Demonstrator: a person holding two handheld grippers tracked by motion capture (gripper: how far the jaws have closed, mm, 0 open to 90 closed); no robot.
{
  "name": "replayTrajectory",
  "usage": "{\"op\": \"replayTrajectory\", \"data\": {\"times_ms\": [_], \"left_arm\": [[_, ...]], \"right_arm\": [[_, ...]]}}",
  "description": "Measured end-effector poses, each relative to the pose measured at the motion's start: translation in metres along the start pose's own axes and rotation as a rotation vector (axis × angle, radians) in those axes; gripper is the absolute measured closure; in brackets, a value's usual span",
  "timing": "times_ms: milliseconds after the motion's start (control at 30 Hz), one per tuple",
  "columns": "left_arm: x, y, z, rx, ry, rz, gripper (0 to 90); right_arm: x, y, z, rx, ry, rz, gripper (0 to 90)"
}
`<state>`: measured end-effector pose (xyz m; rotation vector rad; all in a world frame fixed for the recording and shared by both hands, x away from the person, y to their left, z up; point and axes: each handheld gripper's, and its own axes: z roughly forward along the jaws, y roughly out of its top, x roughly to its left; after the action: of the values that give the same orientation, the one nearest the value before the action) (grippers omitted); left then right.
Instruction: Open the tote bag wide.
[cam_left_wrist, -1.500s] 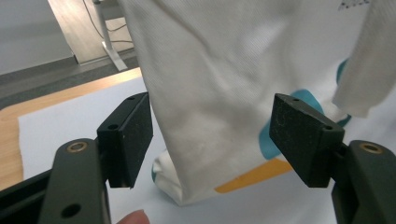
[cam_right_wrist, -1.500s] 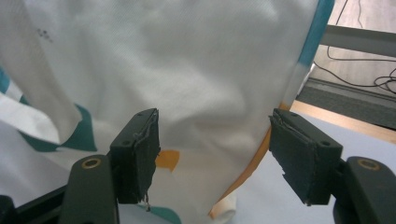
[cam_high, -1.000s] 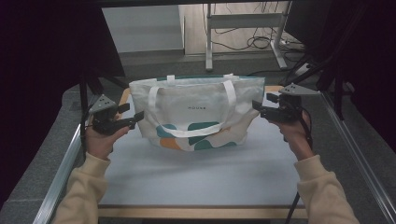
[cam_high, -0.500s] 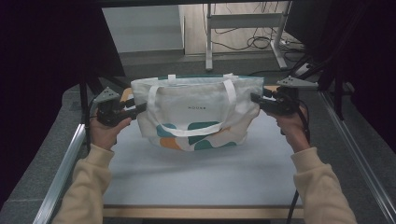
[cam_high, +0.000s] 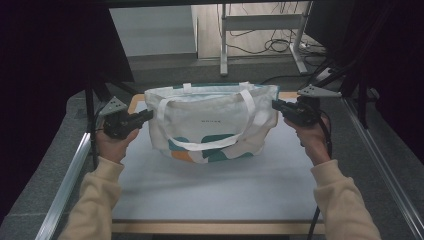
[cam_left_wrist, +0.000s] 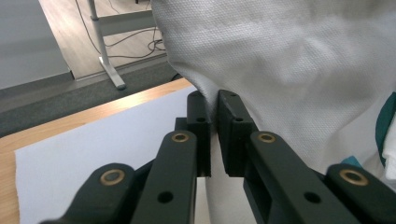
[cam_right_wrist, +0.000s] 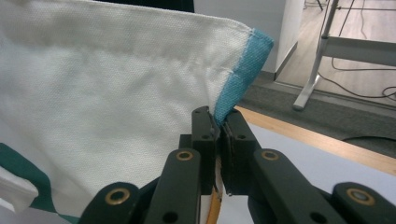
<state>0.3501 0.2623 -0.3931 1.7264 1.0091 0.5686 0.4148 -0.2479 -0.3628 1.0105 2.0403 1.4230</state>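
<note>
The tote bag (cam_high: 212, 122) stands upright on the white mat (cam_high: 215, 192), toward the mat's far edge, mouth up and its printed face toward the person. One long white handle (cam_high: 205, 145) droops down that face in a loop.

The left gripper (cam_high: 145, 116) sits at the bag's left side seam. In the left gripper view its jaws have just been closing and are now clamped on a fold of the white canvas (cam_left_wrist: 212, 100) at that edge. The right gripper (cam_high: 276, 105) sits at the bag's right upper corner; its jaws have also just been closing, and in the right gripper view they pinch the corner where the teal lining (cam_right_wrist: 243, 74) turns outward.

The step in hand looks like taking hold of both side edges, probably to lift or spread the bag. To do it well, both grips should bite past the hem, not merely on the outermost threads, since the cloth could slip out under the bag's weight. The two hands should rise evenly and keep the top edge taut between them, so that the bag neither sags nor swings toward the wooden table edge (cam_high: 135, 102) left of the bag.

Count: one bag, two grippers, one mat, and one handle loop clearly showing on the near face, with short stubs of a second handle at the bag's top rim.
</note>
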Motion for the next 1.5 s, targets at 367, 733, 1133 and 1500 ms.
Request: {"op": "replayTrajectory", "data": {"times_ms": [367, 733, 1133, 1500], "left_arm": [[-0.002, -0.006, -0.004, -0.011, -0.004, 0.009, 86.6], [-0.009, -0.019, -0.013, -0.048, -0.001, 0.044, 86.6], [-0.016, -0.036, -0.010, -0.047, 0.000, 0.072, 86.7], [-0.021, -0.054, -0.009, -0.046, 0.003, 0.100, 86.7]], "right_arm": [[0.004, -0.007, -0.004, -0.003, -0.030, -0.038, 85.1], [0.010, -0.020, -0.014, -0.059, -0.034, -0.048, 85.1], [0.012, -0.041, -0.009, -0.032, -0.046, -0.052, 85.2], [0.010, -0.061, -0.004, -0.010, -0.039, -0.031, 85.3]]}}
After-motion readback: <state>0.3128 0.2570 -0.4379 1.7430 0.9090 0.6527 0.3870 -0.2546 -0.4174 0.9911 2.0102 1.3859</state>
